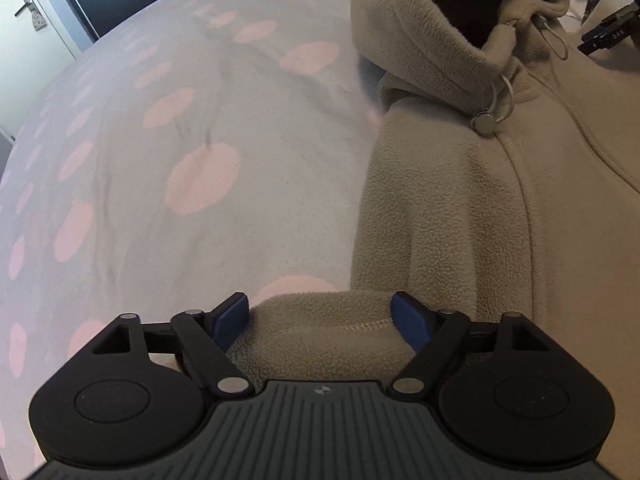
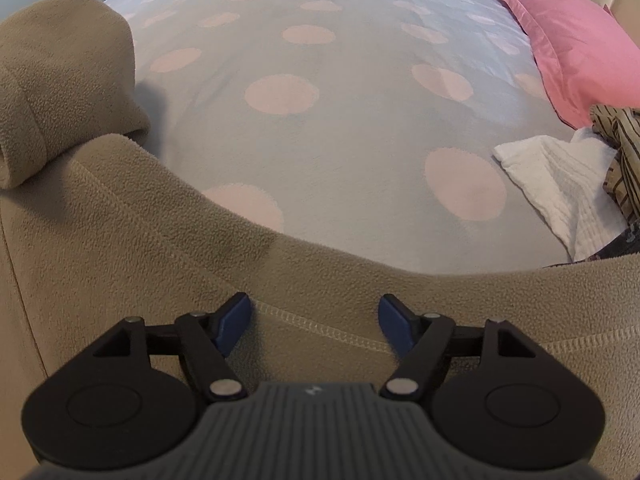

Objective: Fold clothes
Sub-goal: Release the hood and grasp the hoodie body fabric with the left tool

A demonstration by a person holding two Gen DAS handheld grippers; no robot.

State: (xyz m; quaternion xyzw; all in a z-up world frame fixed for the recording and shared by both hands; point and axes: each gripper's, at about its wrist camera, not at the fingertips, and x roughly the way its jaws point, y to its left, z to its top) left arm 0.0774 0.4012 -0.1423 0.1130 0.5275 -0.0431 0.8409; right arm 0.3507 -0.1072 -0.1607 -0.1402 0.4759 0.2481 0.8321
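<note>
A beige fleece hoodie (image 1: 500,220) lies on a grey bedspread (image 1: 160,160) with pink dots. Its hood (image 1: 420,40) gapes at the top, and a drawstring toggle (image 1: 484,123) rests by the zip. My left gripper (image 1: 322,318) is open, with a sleeve cuff (image 1: 320,340) lying slack between the blue pads. In the right wrist view the hoodie (image 2: 120,240) fills the lower half, with the hood (image 2: 68,80) at the left. My right gripper (image 2: 316,320) is open just over a stitched hem (image 2: 320,330), and its pads are clear of the fabric.
A pink pillow (image 2: 580,48) lies at the far right of the bed. Below it are a white towel (image 2: 560,184) and a striped cloth (image 2: 620,152). A black device (image 1: 608,34) shows past the hoodie. A white door (image 1: 24,12) stands beyond the bed's far left edge.
</note>
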